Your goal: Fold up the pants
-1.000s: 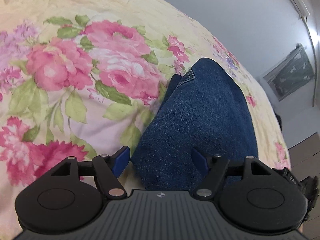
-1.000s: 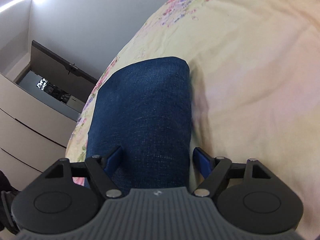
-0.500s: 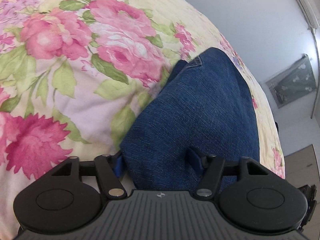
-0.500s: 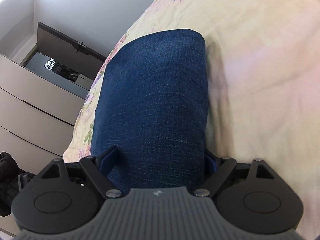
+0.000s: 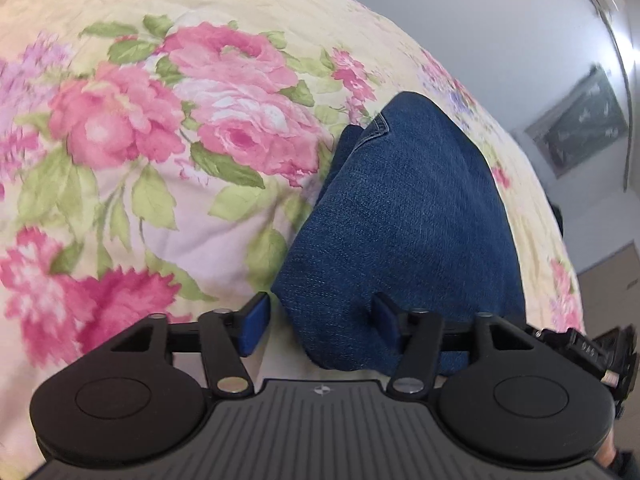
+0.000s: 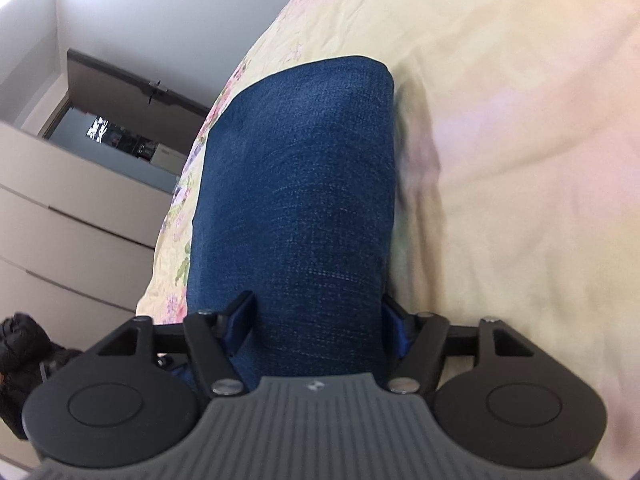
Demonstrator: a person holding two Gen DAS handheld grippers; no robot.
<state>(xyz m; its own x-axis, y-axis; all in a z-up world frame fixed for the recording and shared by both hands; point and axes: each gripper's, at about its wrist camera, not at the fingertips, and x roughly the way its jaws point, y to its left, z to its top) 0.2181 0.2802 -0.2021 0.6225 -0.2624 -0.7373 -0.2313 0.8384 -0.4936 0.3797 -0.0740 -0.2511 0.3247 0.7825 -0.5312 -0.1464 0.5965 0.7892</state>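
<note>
Right claw [image 6: 316, 322] seemingly pinches folded, coarse denim pants [image 6: 296, 184]; jaws closing.

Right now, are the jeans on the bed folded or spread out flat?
Folded. The jeans form a compact thick bundle with a rounded fold at the far end, lying on the floral bedspread.

Near end of the folded pants [image 6: 296, 200] passes under my right gripper [image 6: 316, 320] body, unseen. My right blue pad [image 6: 394, 320] is half hidden behind denim; contact undetermined. Dark bundle [image 6: 20, 344], far left of it, is cut off and unidentifiable.
</note>
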